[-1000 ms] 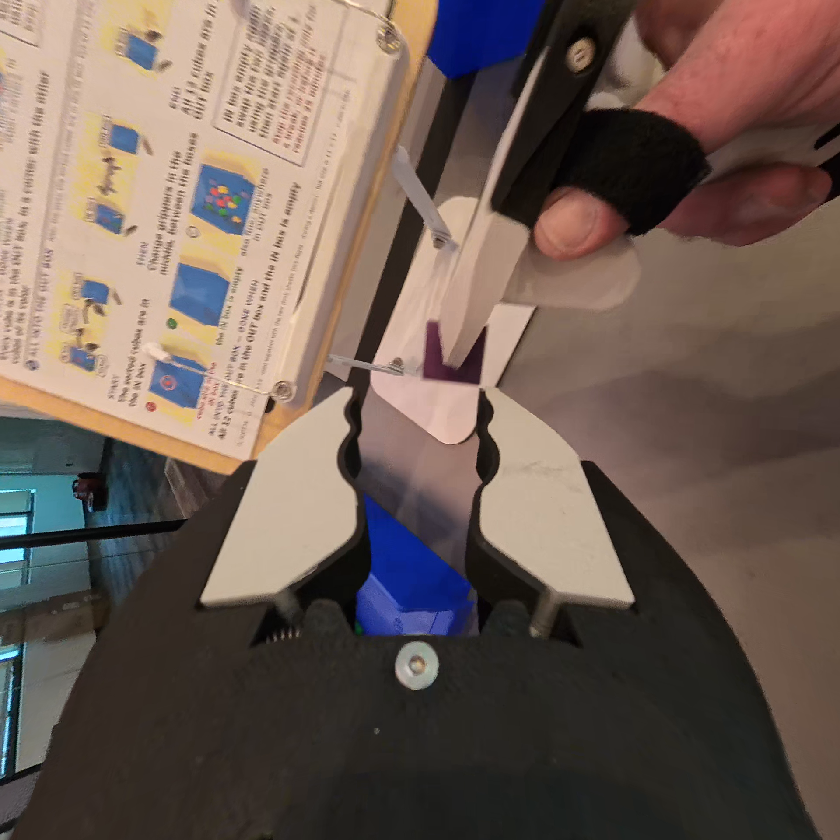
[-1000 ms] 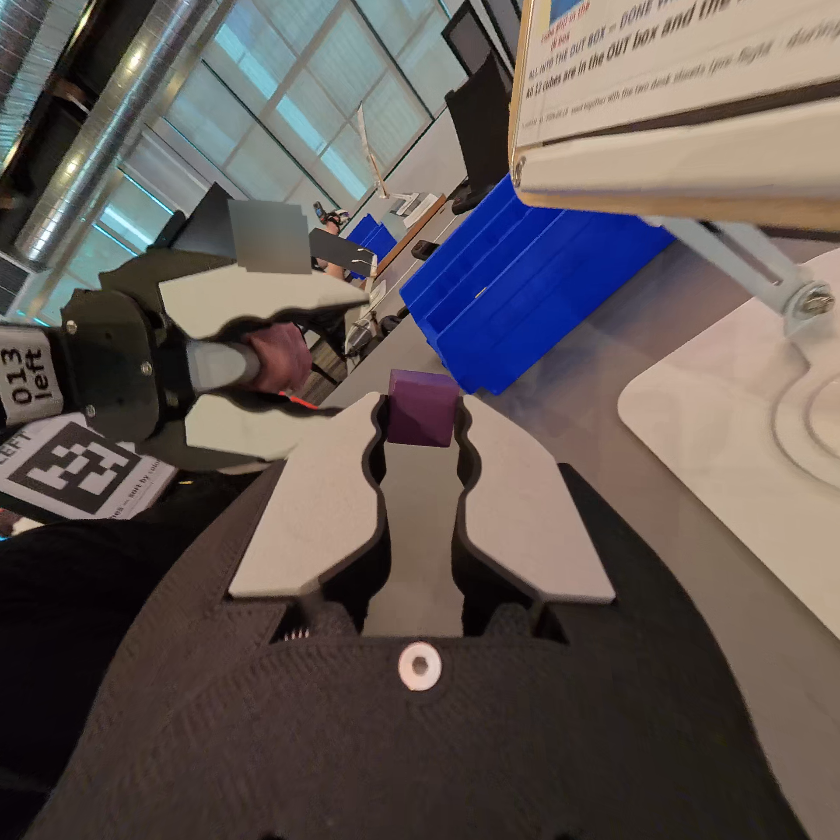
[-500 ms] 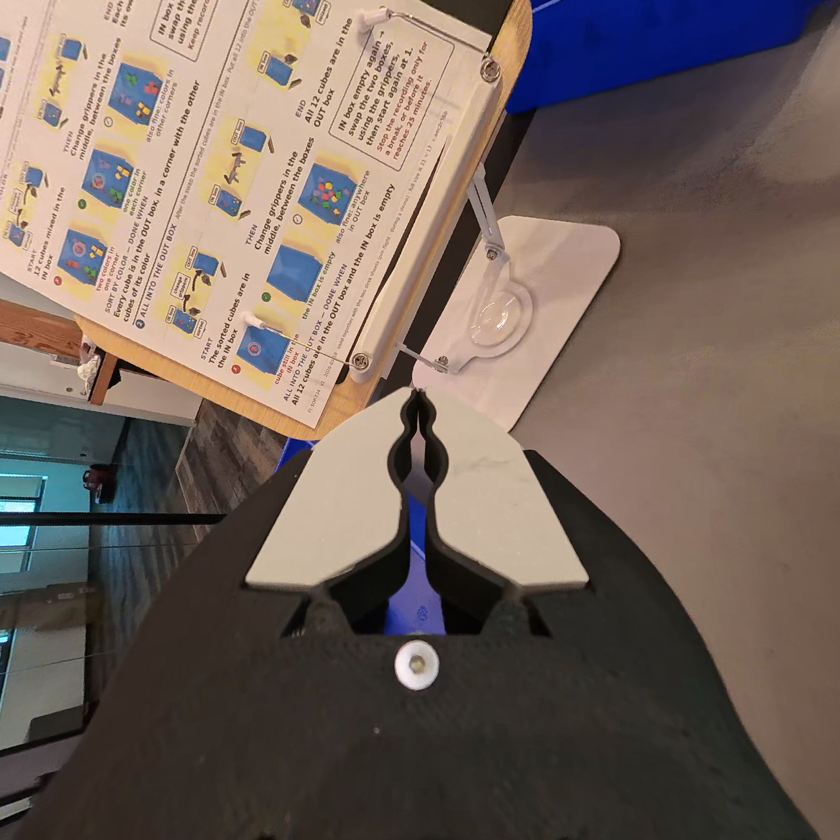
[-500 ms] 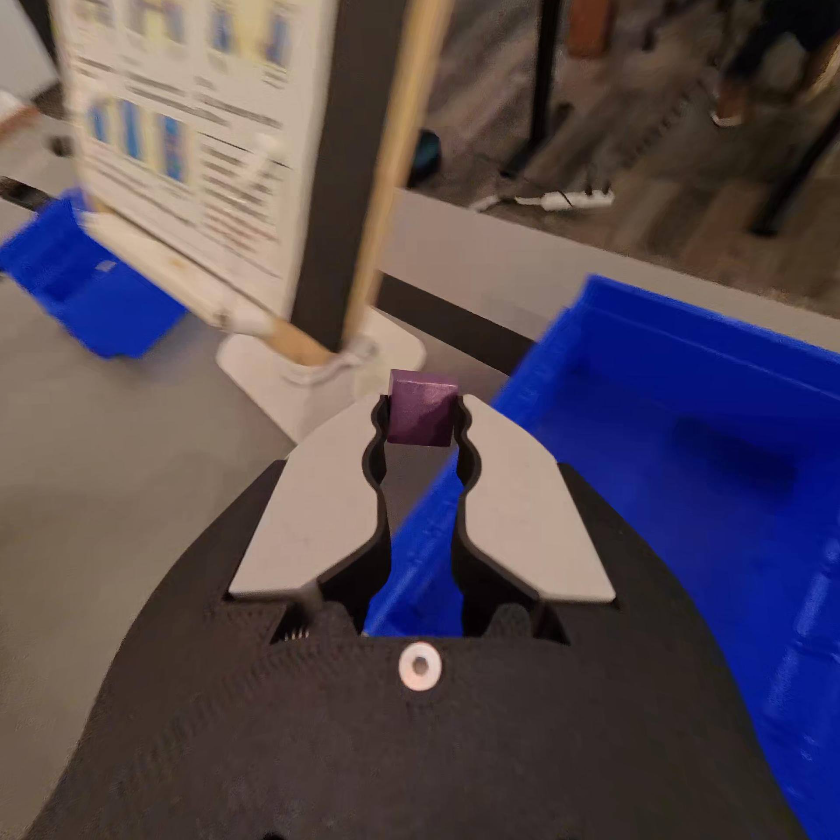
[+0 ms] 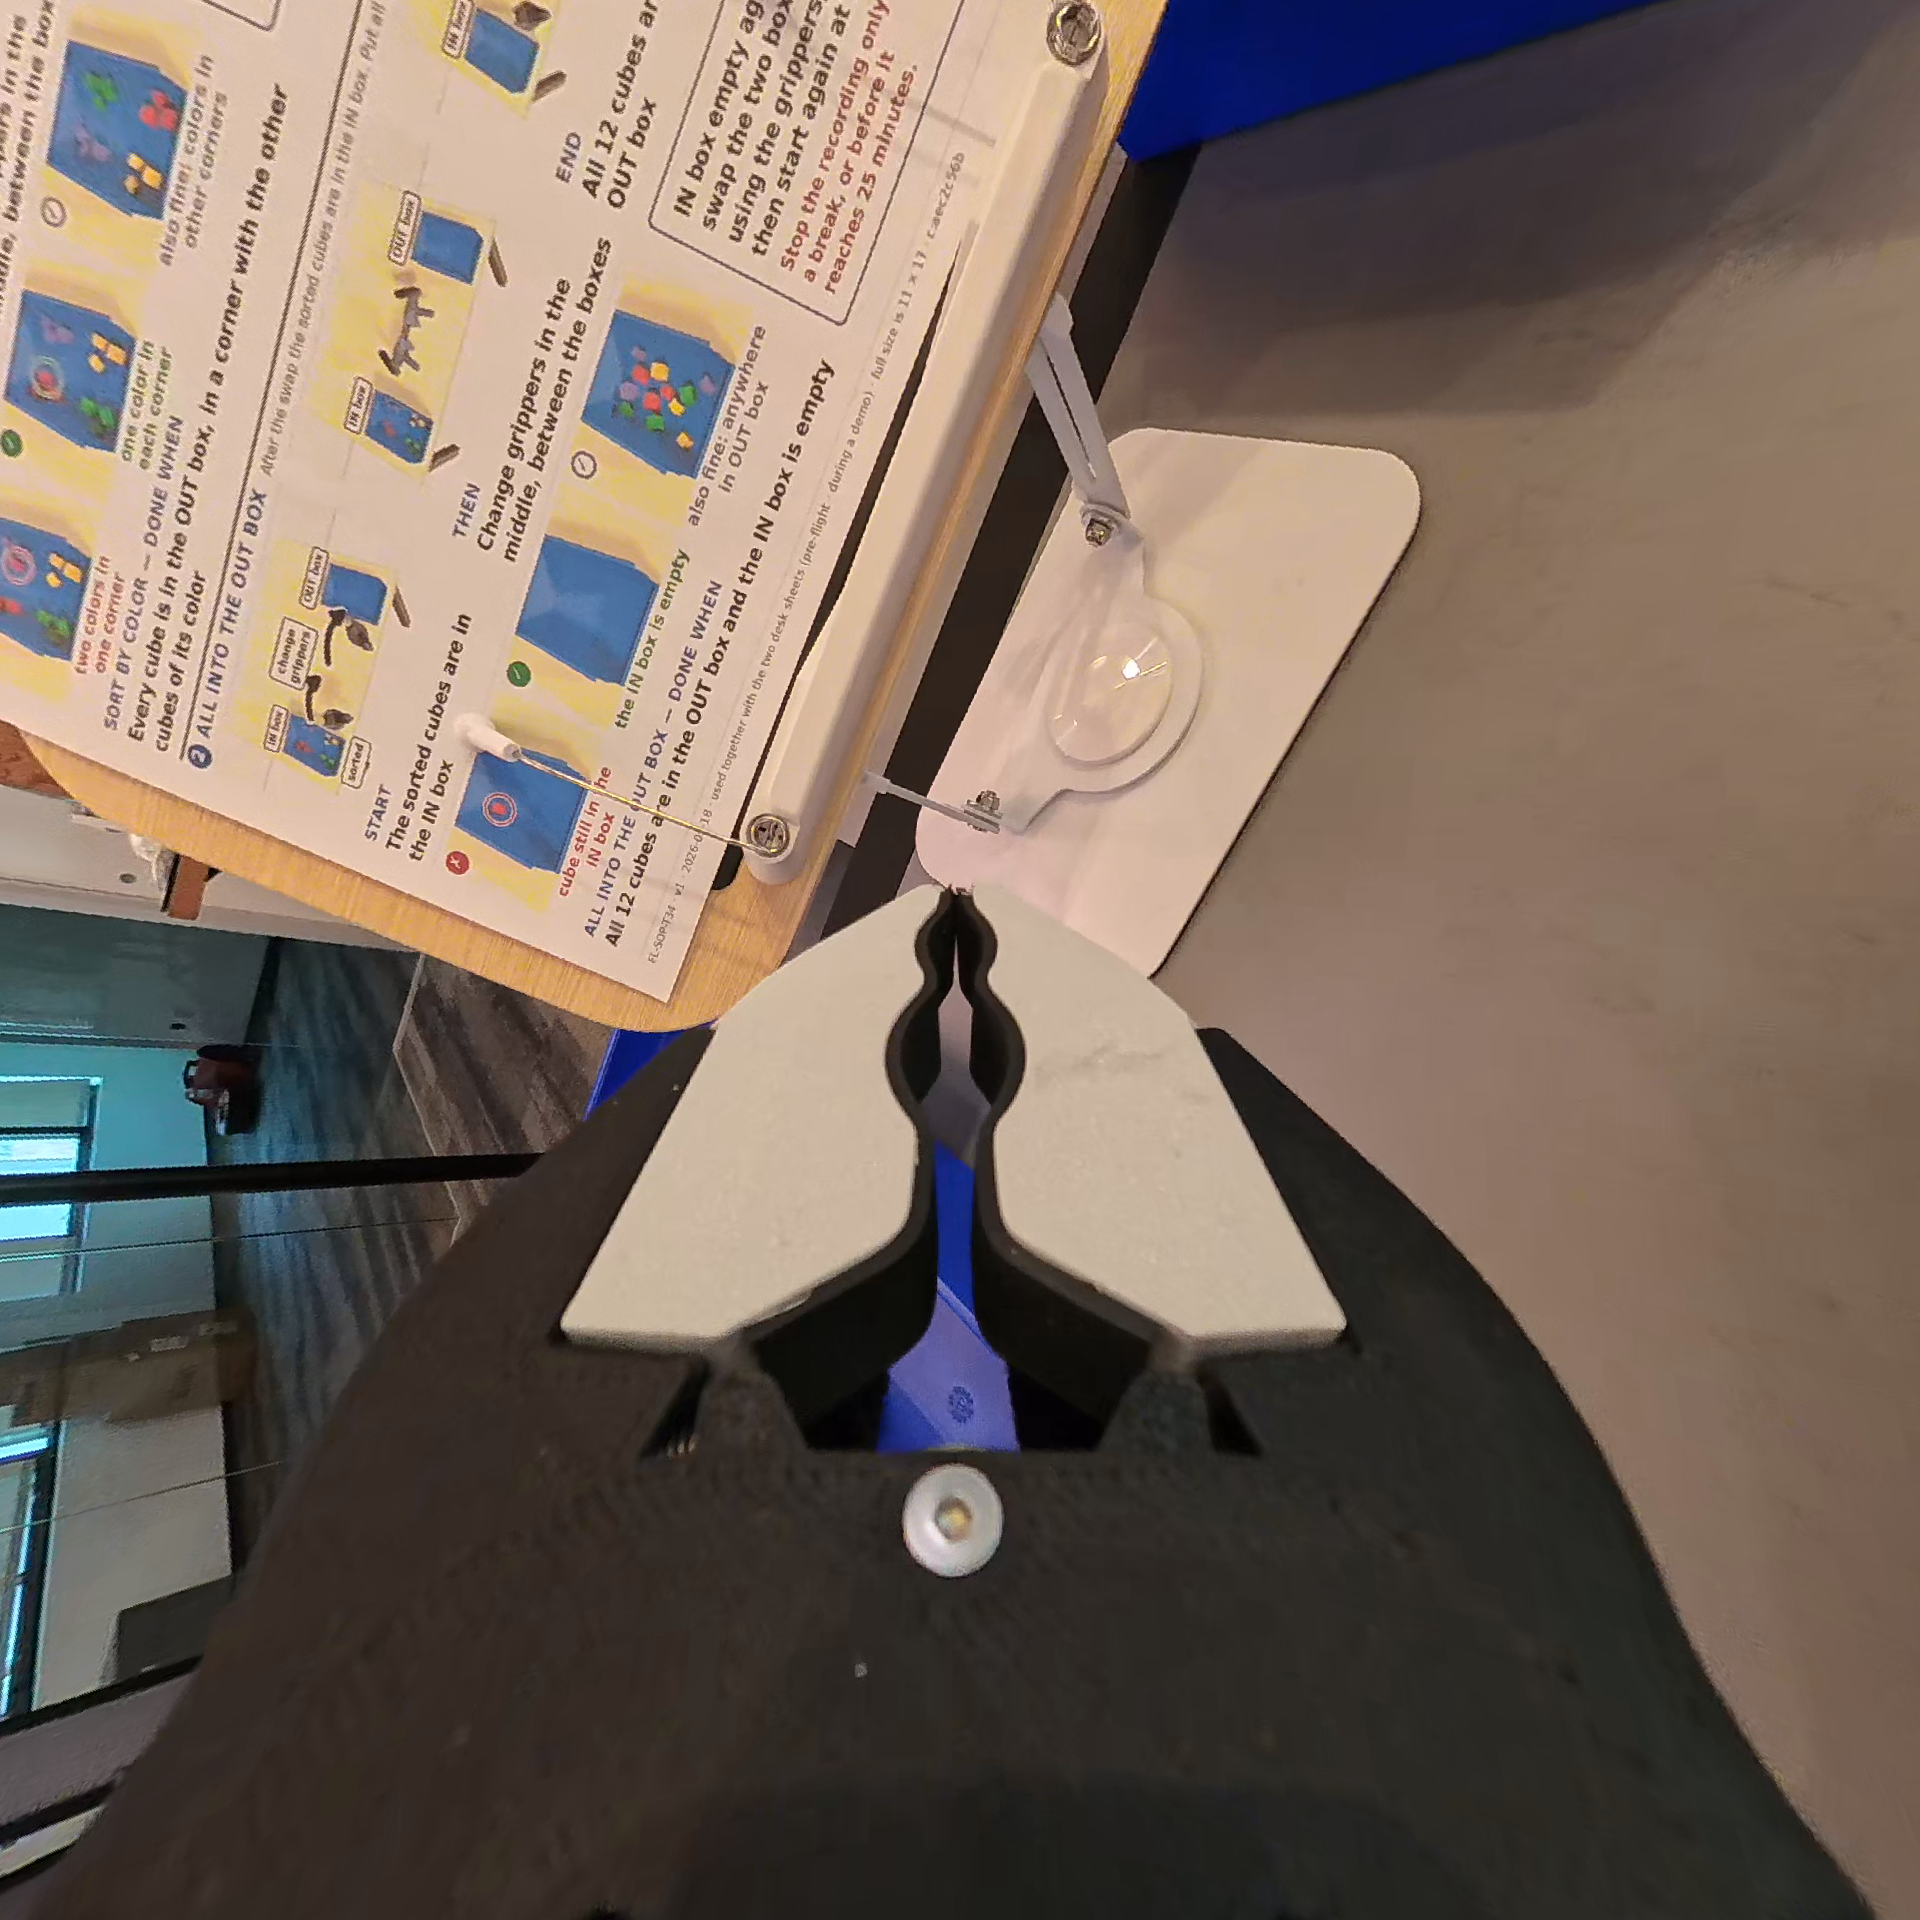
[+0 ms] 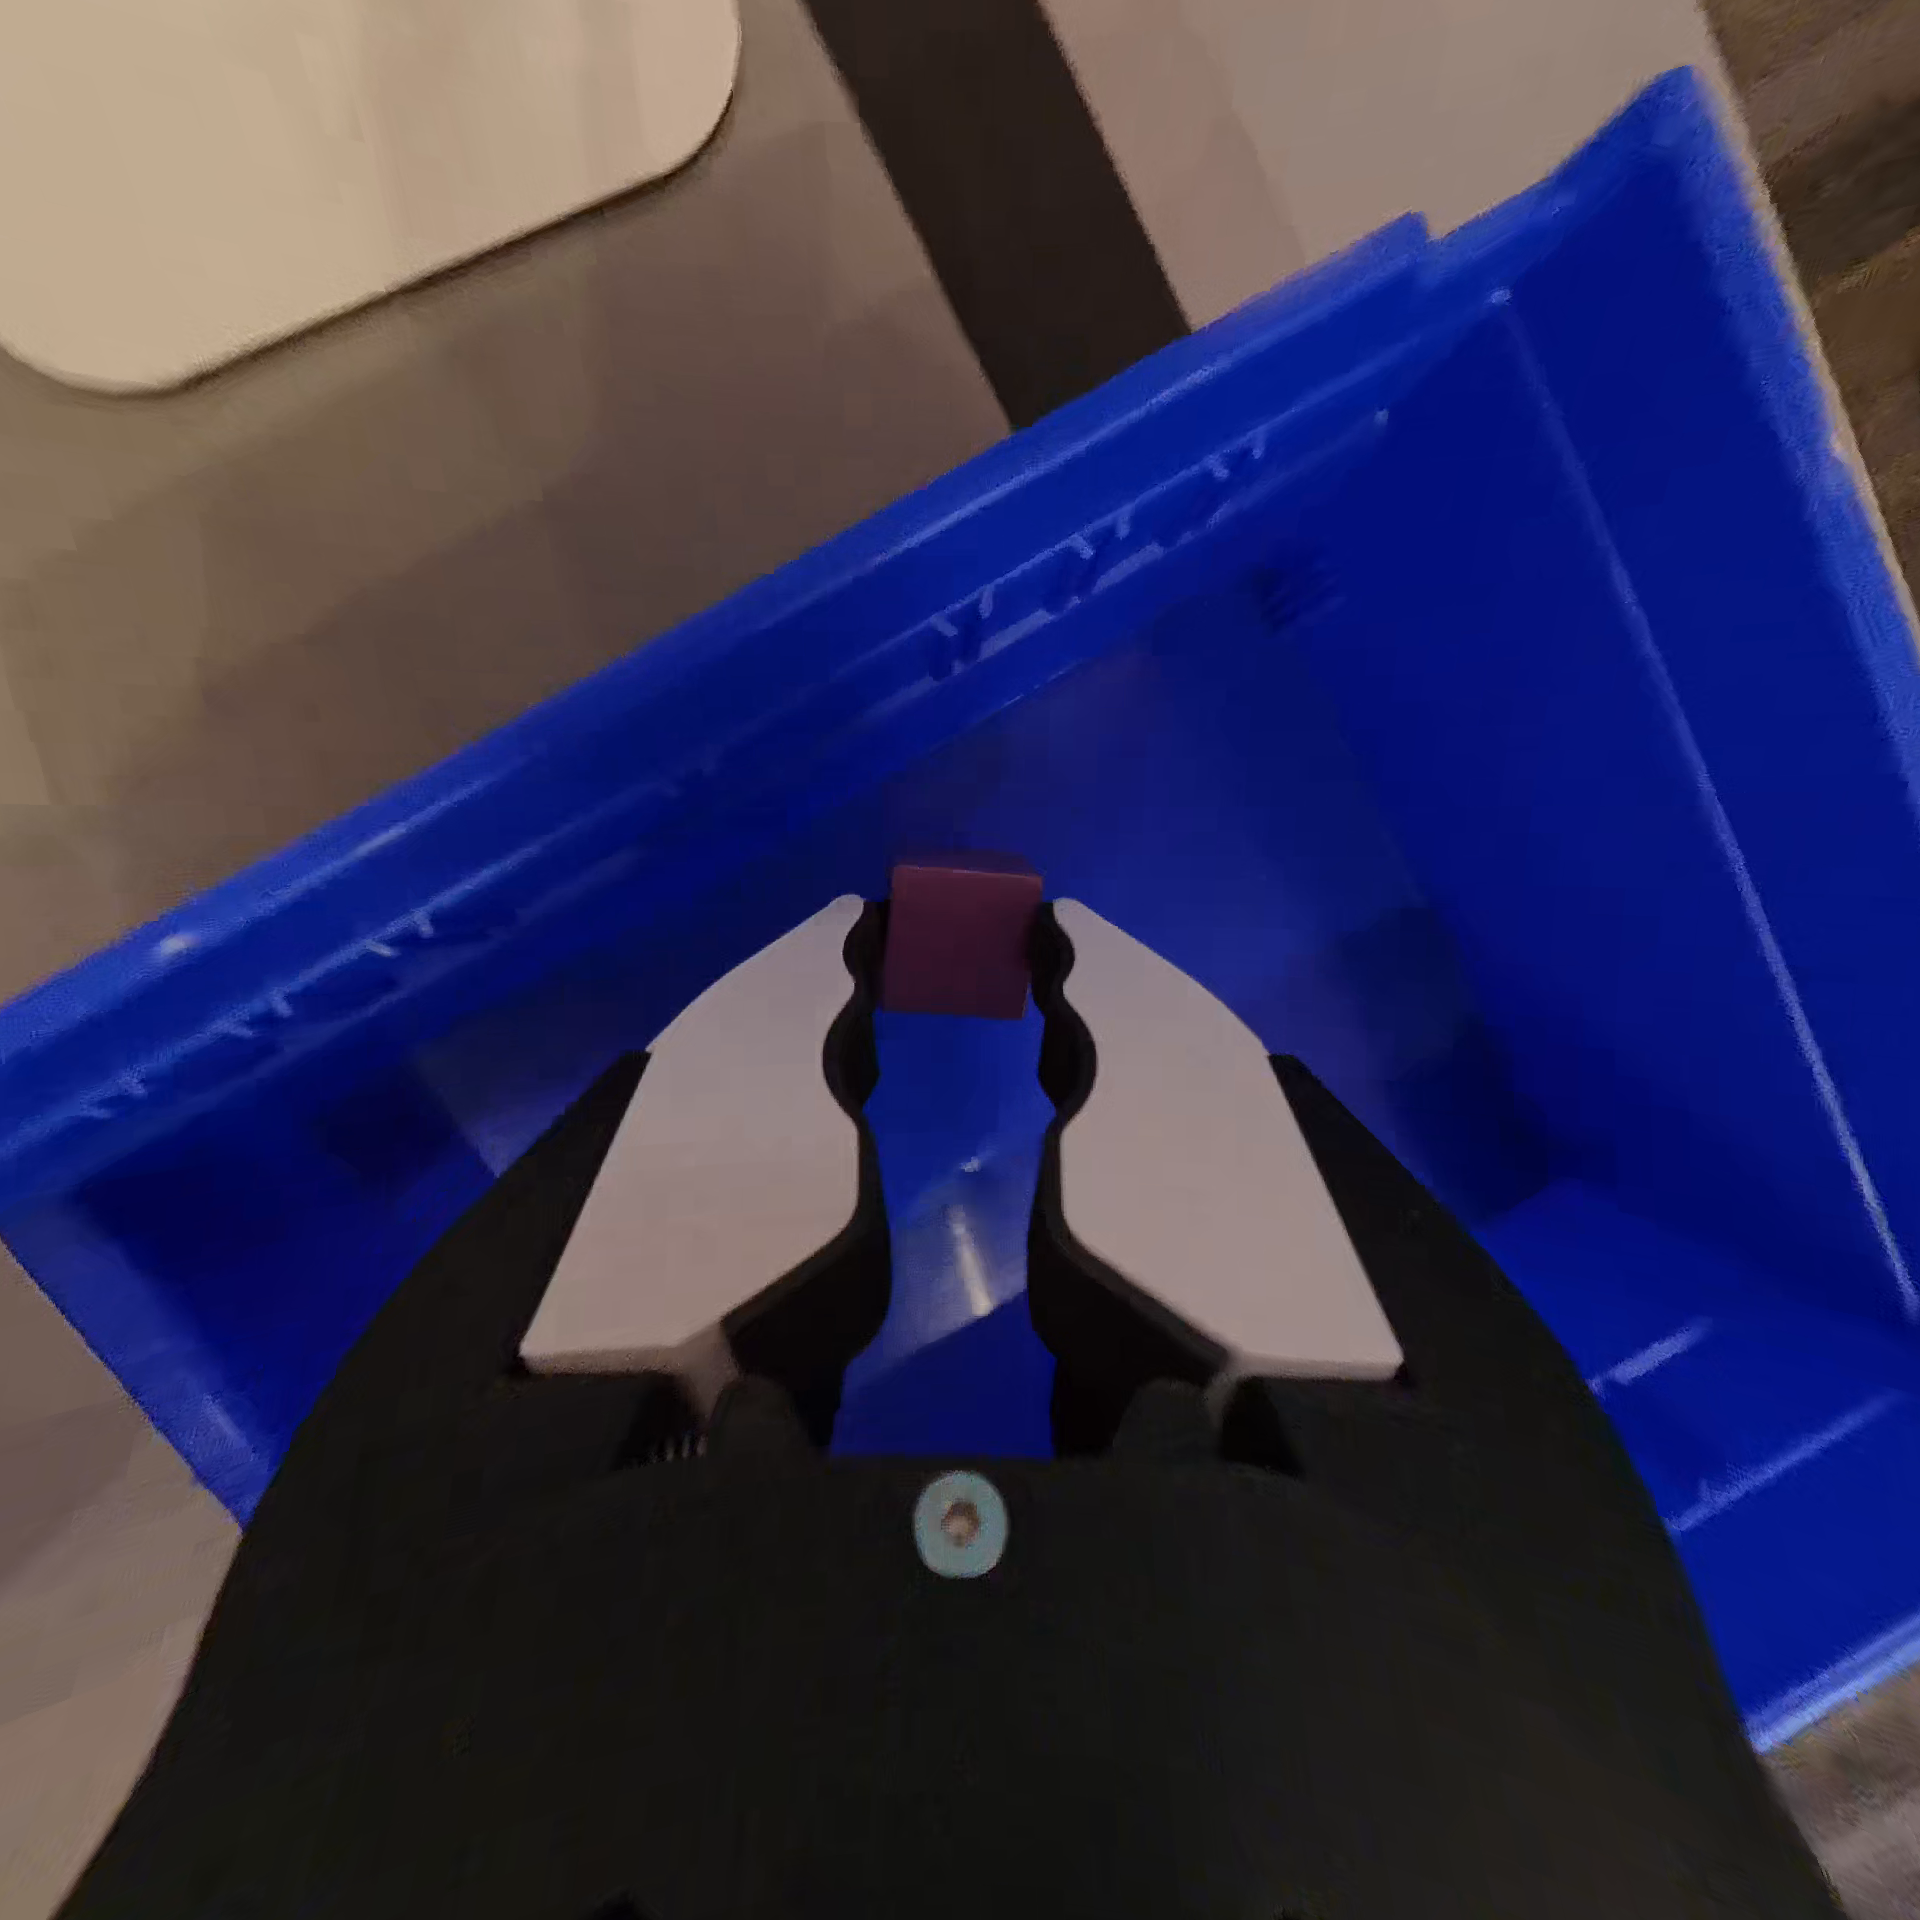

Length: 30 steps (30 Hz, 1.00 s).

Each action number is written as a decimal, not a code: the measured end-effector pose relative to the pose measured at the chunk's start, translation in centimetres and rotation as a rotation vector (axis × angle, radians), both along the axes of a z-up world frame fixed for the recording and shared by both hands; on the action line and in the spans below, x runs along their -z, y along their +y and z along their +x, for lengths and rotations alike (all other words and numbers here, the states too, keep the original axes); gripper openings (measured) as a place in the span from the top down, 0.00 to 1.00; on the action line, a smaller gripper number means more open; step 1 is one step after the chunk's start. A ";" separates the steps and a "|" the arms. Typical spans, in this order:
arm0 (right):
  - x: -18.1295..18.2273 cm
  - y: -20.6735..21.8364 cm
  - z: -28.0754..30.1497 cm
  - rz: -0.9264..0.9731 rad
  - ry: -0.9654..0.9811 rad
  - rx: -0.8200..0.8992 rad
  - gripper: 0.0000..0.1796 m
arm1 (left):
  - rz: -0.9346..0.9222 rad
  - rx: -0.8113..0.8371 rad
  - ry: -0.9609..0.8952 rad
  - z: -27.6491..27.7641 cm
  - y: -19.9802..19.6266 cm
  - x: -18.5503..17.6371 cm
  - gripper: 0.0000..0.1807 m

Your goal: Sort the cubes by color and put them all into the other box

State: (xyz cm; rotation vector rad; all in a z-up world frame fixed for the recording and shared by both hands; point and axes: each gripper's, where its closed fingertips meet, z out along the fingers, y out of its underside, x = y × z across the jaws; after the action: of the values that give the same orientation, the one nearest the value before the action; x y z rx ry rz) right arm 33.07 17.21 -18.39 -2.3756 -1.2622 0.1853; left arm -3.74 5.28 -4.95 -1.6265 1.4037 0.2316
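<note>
Right gripper pinched a purple cube at its tips, held above the blue box interior near its far wall, left gripper pressed together, empty, before the white stand base on the grey worktop

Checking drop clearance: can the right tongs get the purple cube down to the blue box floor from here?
Probably yes. The right tongs hold the purple cube above the open blue box; nothing shows on the visible floor, and the walls stand clear to the sides. The view is blurred, so the margins are uncertain.
</note>
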 end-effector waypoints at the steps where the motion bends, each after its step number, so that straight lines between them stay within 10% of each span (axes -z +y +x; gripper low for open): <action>1: 0.2 0.1 -0.1 -0.002 -0.013 -0.057 0.84 | 0.000 -0.002 0.001 0.0 0.1 0.0 1.00; 14: 3.4 0.6 -1.4 -0.051 -0.076 -0.438 0.84 | 0.005 0.000 0.027 0.3 0.6 0.9 1.00; 30: 4.4 1.7 -2.0 -0.088 -0.084 -0.512 0.79 | -0.005 0.001 0.051 0.4 0.9 1.8 1.00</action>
State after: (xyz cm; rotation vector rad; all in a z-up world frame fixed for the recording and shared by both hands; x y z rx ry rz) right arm 31.05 18.93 -22.76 -2.0994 -1.9198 0.3023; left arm -3.33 6.15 -6.73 -1.6344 1.4449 0.2712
